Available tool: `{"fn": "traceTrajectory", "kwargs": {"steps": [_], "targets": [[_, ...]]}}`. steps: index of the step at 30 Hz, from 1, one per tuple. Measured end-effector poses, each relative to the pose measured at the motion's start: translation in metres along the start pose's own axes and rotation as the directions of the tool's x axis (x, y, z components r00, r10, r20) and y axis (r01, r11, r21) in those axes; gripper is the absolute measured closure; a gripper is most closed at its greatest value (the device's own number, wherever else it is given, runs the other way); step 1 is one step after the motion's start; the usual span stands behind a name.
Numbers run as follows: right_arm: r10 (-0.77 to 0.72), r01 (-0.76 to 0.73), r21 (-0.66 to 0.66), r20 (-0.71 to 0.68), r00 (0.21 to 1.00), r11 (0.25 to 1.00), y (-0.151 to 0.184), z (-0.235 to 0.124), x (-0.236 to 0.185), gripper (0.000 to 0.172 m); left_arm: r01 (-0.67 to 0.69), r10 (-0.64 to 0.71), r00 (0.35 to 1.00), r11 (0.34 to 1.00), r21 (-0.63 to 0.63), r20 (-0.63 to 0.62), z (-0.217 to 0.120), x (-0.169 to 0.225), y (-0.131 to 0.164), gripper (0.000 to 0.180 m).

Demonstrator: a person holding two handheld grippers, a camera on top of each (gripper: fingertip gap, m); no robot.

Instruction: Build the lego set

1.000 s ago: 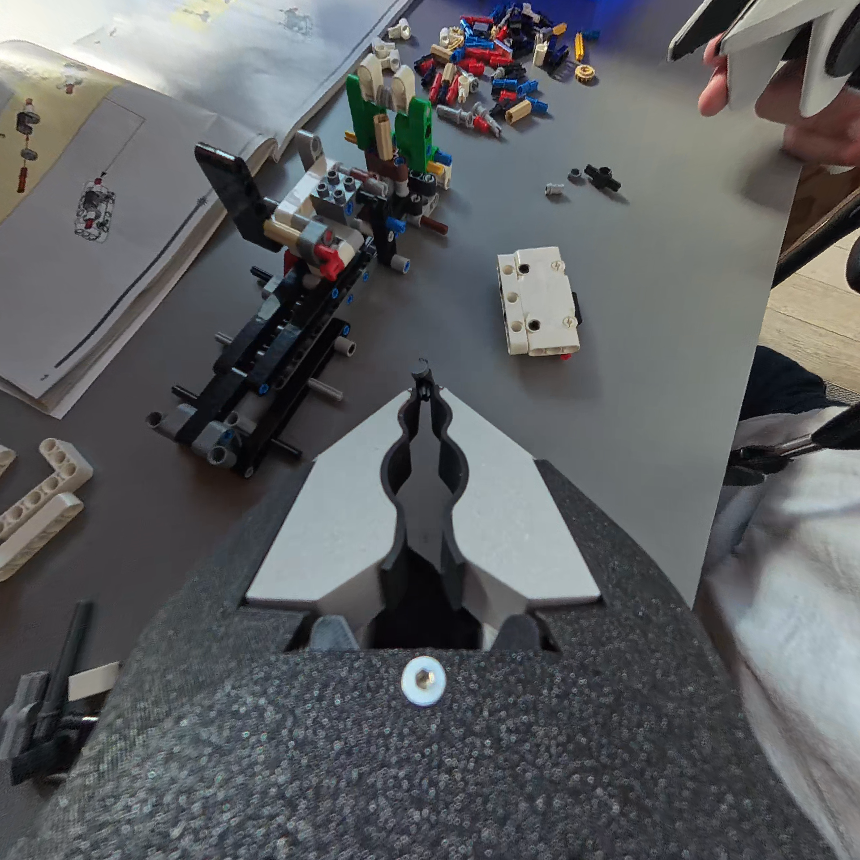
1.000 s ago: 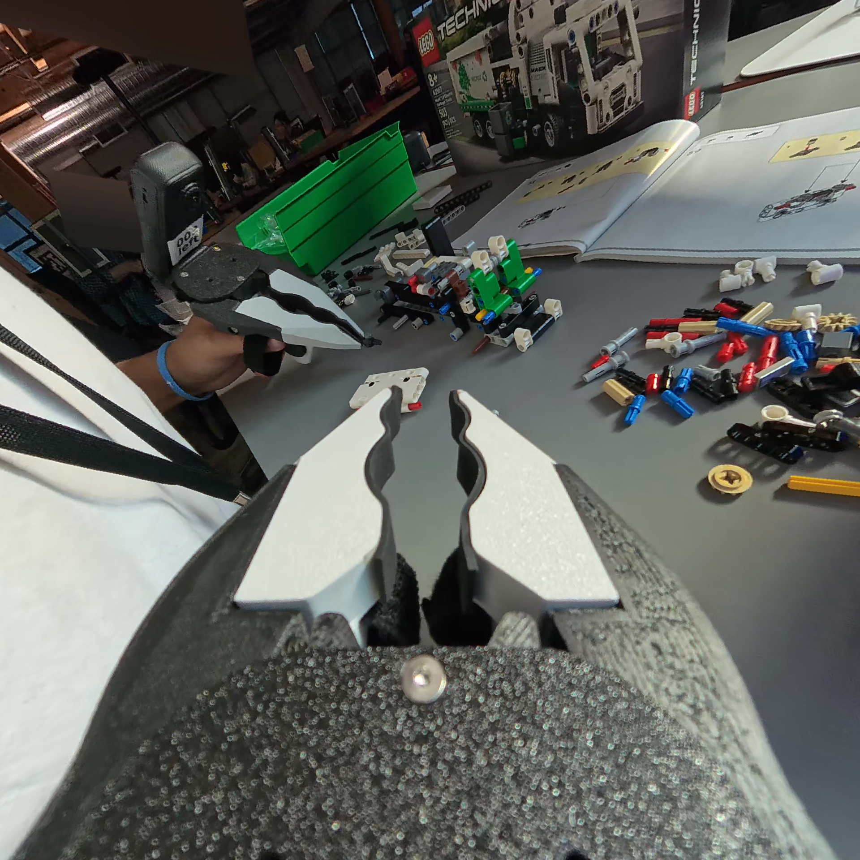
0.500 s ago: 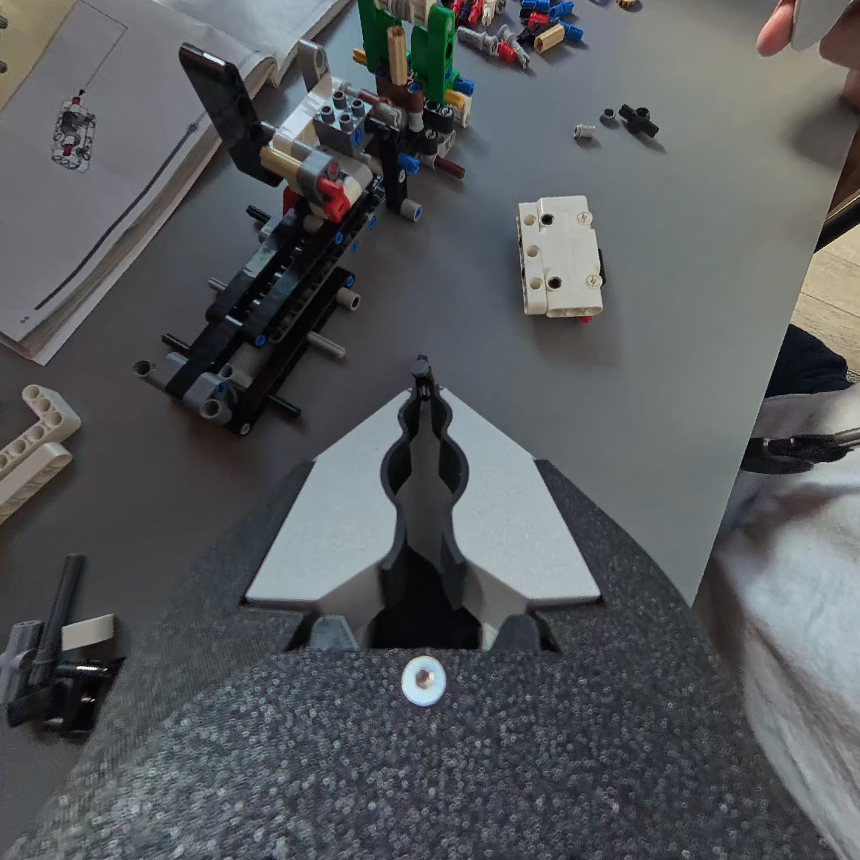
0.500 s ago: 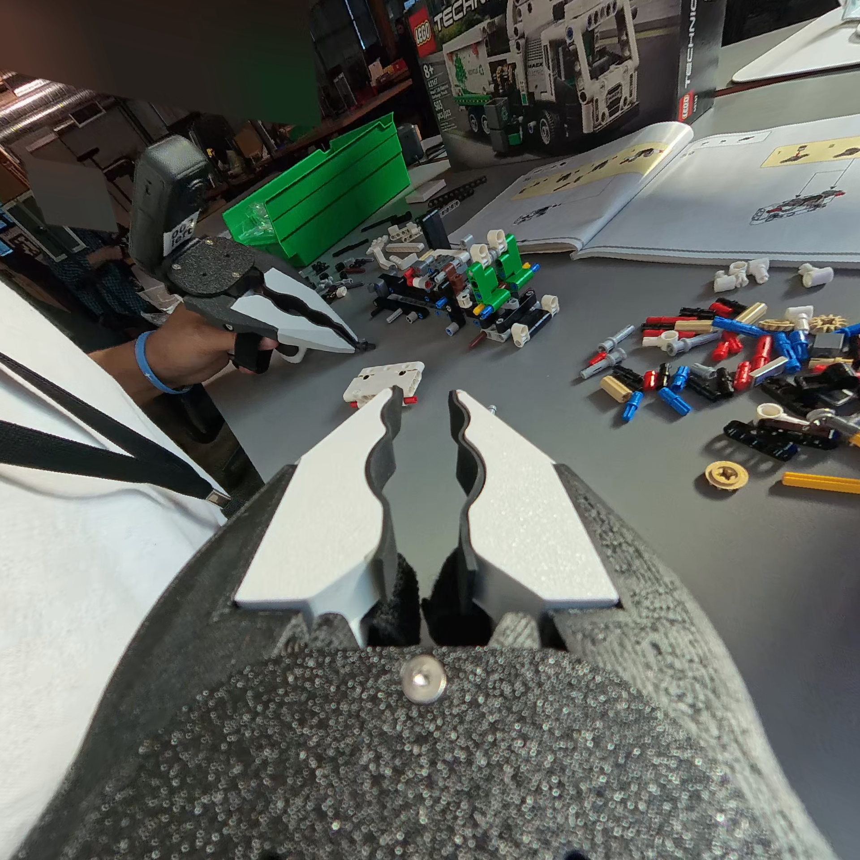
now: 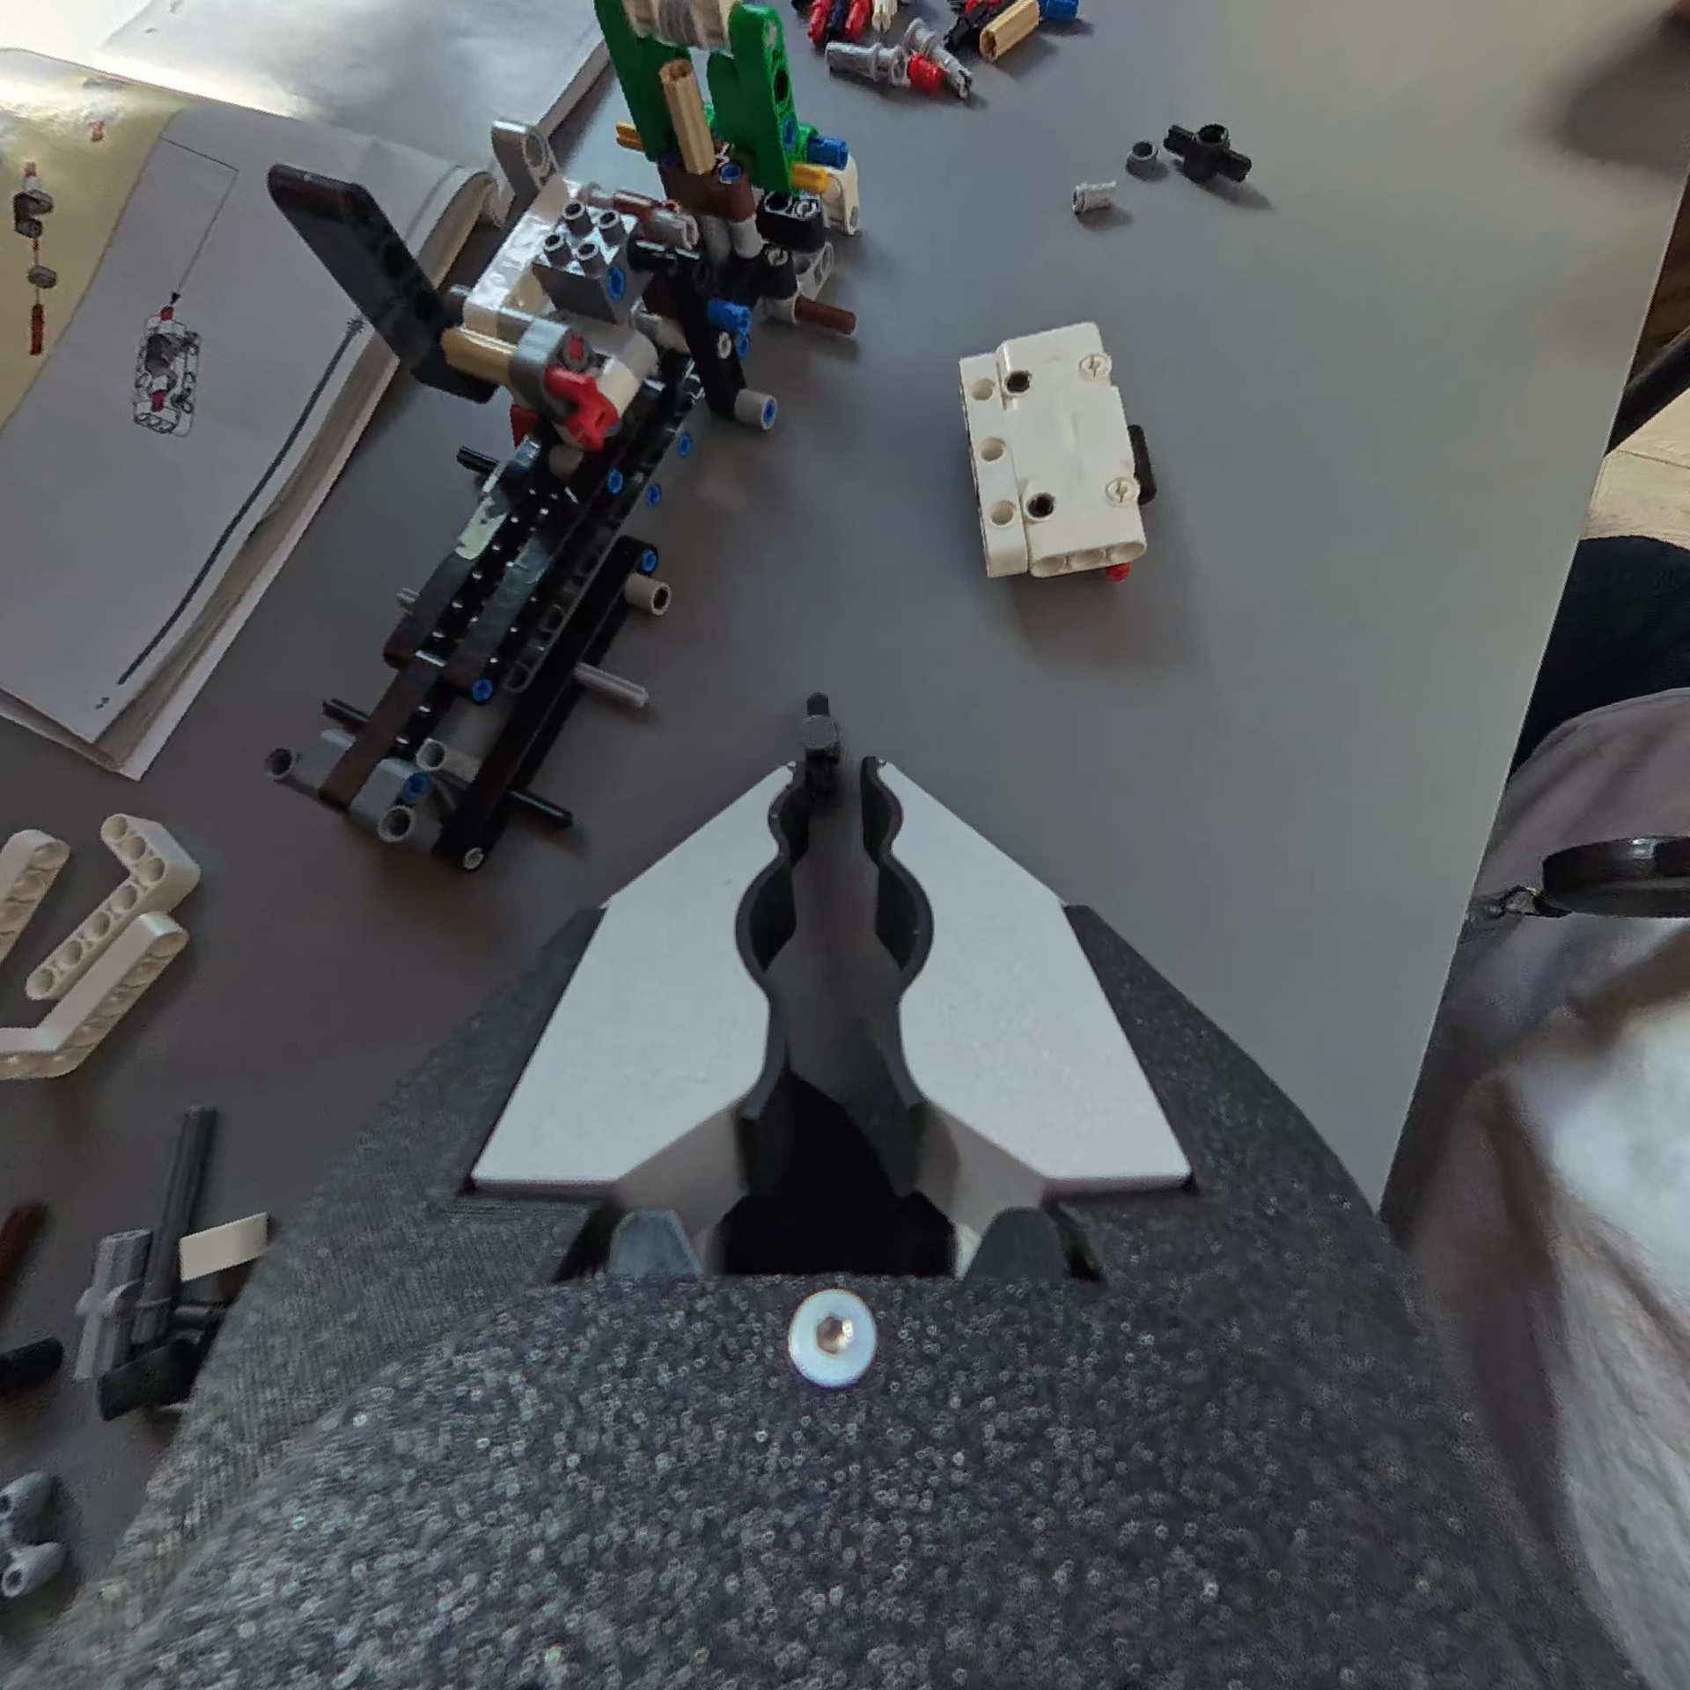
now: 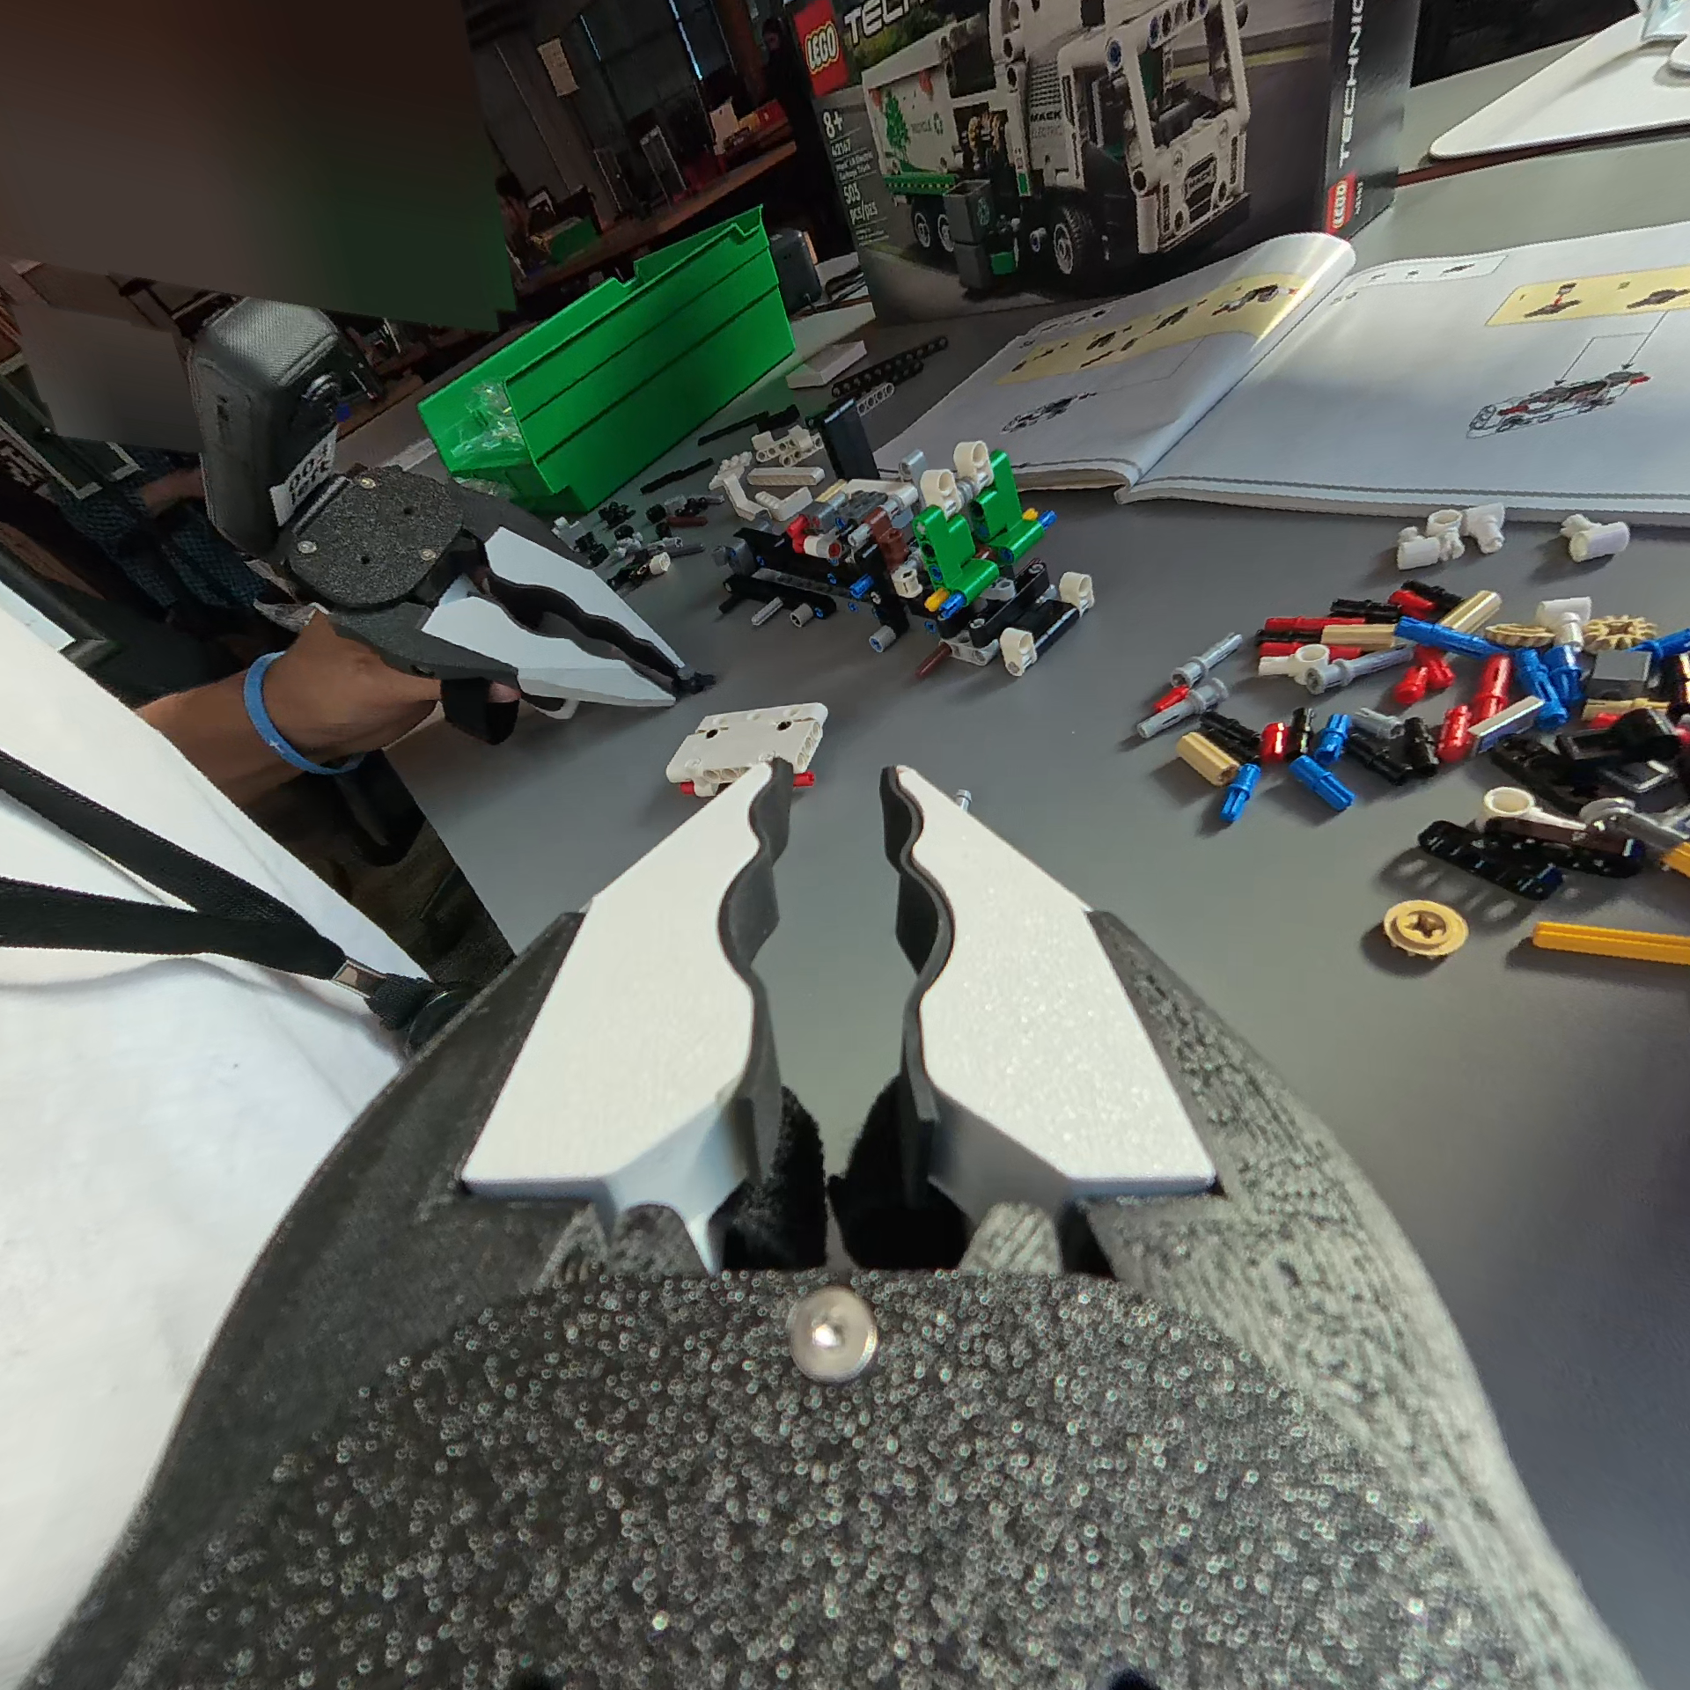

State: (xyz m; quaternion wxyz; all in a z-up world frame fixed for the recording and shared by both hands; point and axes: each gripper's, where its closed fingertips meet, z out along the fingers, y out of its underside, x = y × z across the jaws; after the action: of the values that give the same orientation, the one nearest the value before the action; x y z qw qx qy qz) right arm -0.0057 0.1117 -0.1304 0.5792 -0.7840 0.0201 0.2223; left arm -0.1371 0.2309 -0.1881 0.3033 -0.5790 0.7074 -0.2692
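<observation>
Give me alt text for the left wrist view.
Left gripper, jaws slightly apart, has a small black pin at its tips, over a grey table. A white block lies ahead to the right, a black brick assembly to the left.

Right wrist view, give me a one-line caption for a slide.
Open right gripper hovering over a grey table near a white rectangular brick block and scattered colourful small plastic pins.

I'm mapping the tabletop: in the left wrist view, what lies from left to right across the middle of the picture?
Open instruction booklet → partly built black brick chassis → white brick block → table edge.
</observation>
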Motion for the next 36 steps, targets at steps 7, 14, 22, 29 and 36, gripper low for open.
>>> {"fn": "traceTrajectory", "kwargs": {"steps": [7, 14, 22, 29, 36], "targets": [[-0.003, 0.003, -0.004, -0.008, 1.000, 1.000, 0.001, 0.000, 0.000, 0.153, 0.015, -0.016, 0.999, 0.999, 0.040, 0.045, -0.011, -0.004, -0.008, 0.164], [0.010, -0.012, -0.018, -0.087, 0.996, 1.000, 0.003, 0.000, 0.010, 0.155, 0.089, -0.049, 0.984, 0.969, 0.232, -0.171, 0.005, 0.044, -0.106, 0.161], [-0.194, 0.171, -0.104, -0.292, 0.936, 0.980, 0.013, -0.022, 0.029, 0.158, -0.069, 0.073, 0.988, 0.997, 0.031, -0.138, 0.080, 0.088, -0.115, 0.165], [-0.148, 0.151, -0.012, -0.302, 0.942, 0.988, 0.000, -0.028, 0.030, 0.157, 0.027, -0.029, 0.996, 0.999, -0.029, -0.085, 0.107, 0.102, -0.115, 0.164], [-0.163, 0.161, -0.032, -0.301, 0.940, 0.986, 0.005, -0.027, 0.030, 0.158, 0.027, -0.029, 0.997, 0.999, -0.040, -0.066, 0.111, 0.098, -0.116, 0.178]]}}
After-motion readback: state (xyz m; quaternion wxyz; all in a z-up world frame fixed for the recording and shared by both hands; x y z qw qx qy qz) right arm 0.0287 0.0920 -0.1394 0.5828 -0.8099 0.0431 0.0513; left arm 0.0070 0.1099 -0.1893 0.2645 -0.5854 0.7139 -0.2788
